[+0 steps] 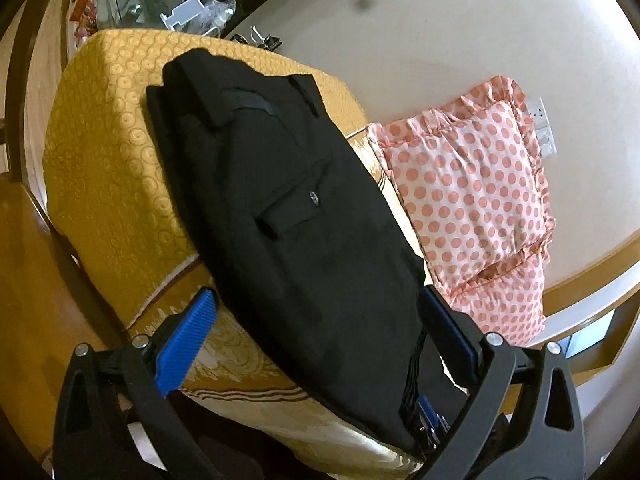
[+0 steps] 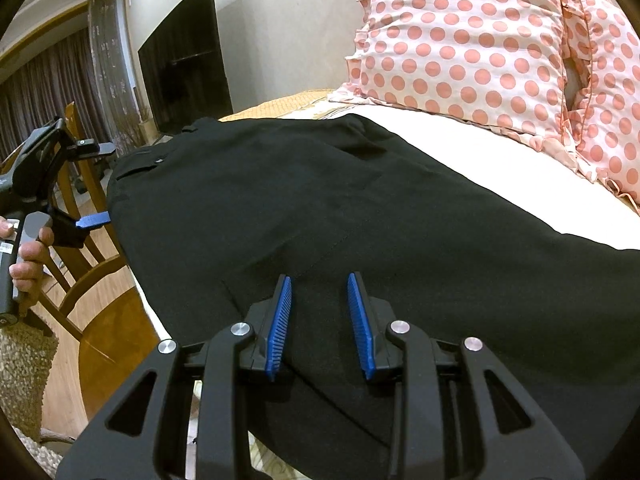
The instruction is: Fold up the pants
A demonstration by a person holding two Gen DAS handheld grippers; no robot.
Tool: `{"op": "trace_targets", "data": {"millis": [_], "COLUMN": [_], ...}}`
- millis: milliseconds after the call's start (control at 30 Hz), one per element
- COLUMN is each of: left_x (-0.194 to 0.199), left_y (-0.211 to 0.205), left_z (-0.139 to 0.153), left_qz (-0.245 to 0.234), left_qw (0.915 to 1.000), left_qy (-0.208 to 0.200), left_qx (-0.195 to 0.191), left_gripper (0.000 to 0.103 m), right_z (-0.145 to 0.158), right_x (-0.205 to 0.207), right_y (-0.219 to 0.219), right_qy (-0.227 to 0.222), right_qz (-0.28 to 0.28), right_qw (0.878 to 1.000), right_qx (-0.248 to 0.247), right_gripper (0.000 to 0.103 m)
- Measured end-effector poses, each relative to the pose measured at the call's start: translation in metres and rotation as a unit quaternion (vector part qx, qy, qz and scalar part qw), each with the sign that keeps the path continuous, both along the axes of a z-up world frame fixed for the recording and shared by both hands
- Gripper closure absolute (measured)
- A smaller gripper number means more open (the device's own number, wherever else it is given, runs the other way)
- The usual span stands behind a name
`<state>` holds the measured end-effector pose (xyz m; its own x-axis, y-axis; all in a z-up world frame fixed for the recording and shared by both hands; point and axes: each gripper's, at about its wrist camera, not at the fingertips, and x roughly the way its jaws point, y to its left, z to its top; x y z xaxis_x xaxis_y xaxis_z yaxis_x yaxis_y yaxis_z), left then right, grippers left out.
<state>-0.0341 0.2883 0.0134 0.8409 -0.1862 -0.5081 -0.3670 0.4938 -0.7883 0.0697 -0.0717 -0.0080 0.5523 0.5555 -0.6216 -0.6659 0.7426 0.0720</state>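
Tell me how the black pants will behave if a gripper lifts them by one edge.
The black pants lie flat and follow the bed's curve, so they will probably sag and drape. The stacked layers at the near edge may slide apart. The smooth fabric could slip from the right gripper.

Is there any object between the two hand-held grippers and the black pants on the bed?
Nothing visible. The left hand-held gripper is open with the black pants between its fingers; the right hand-held gripper is open right over the cloth. The dotted pillow lies beside.
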Motion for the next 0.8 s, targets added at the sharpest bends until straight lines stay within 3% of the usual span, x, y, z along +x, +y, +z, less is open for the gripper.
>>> {"op": "trace_targets", "data": {"millis": [267, 433, 633, 800], "left_x": [0.008, 0.011, 0.025, 0.031], "left_y": [-0.002, 0.012, 0.033, 0.049], "left_z": [0.017, 0.01, 0.011, 0.009], "left_qz": [-0.015, 0.015, 0.039, 0.063], "left_qw": [0.9994, 0.9996, 0.9976, 0.9965], "left_qy": [-0.029, -0.021, 0.016, 0.009], "left_qx": [0.01, 0.011, 0.056, 0.054], "left_gripper": [0.004, 0.004, 0.004, 0.006], "right_z": [-0.001, -0.001, -0.002, -0.001], "right_x": [0.0, 0.0, -0.001, -0.004], "right_y": [0.001, 0.001, 0.001, 0.0], "right_qy": [-0.001, -0.003, -0.01, -0.019], "right_qz": [-0.001, -0.001, 0.001, 0.001], "right_qw": [1.0, 1.0, 1.0, 1.0], "right_qx": [0.006, 0.007, 0.007, 0.009], "right_gripper": [0.071, 0.071, 0.071, 0.07]}}
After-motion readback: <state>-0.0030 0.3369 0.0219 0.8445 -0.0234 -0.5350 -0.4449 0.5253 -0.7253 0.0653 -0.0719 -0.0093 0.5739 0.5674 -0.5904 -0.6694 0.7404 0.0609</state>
